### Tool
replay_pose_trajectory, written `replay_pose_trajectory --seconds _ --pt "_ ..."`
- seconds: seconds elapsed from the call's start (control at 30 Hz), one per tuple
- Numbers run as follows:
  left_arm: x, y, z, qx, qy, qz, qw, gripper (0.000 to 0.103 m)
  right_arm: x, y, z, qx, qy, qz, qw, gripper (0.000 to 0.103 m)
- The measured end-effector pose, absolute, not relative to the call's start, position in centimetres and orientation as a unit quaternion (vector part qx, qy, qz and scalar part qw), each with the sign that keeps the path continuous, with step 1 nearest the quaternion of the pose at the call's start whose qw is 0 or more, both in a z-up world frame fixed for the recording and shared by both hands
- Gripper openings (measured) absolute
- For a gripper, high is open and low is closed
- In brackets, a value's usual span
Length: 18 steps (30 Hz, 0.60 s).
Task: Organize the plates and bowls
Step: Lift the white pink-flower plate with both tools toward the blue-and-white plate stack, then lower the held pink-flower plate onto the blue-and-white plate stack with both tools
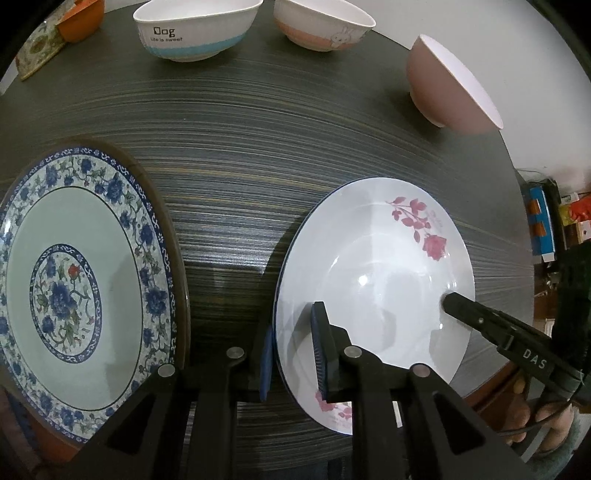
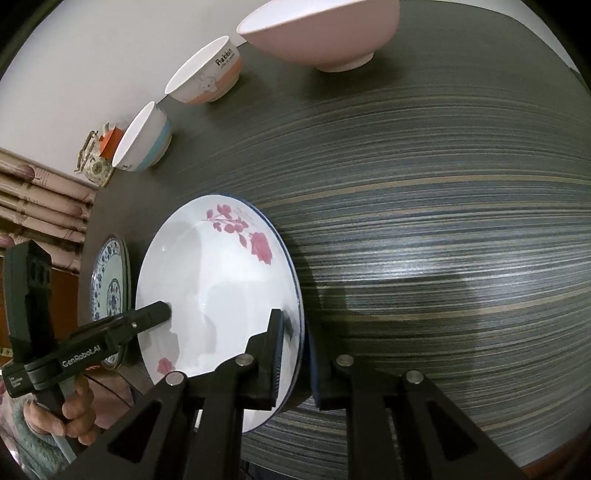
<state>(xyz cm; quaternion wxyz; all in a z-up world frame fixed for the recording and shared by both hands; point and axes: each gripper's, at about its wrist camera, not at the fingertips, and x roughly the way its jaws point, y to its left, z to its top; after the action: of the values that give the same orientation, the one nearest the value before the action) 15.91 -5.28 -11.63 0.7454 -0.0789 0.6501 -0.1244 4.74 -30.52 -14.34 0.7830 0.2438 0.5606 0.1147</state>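
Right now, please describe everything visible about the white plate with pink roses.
The white plate looks like glossy ceramic, with pink rose sprays and a thin blue rim line. It sits on the dark striped table, right of the blue floral plate. The left gripper and right gripper each clamp an opposite rim.

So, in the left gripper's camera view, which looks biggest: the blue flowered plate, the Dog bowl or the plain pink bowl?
1. Blue flowered plate, though it is nearest the camera.
2. Dog bowl and plain pink bowl: too alike to rank.
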Motion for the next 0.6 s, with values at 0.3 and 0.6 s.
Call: replay_pose_trajectory --seconds 0.3,0.6 --pt "15.92 -5.74 -11.8 -0.075 0.649 -0.117 0.748 0.016 4.71 -30.32 -14.29 0.238 0.556 0.112 0.789 0.01" --pt "15.98 -5.66 -11.73 -0.073 0.645 -0.116 0.752 0.015 4.53 -30.17 -14.09 0.235 0.556 0.106 0.79 0.01"
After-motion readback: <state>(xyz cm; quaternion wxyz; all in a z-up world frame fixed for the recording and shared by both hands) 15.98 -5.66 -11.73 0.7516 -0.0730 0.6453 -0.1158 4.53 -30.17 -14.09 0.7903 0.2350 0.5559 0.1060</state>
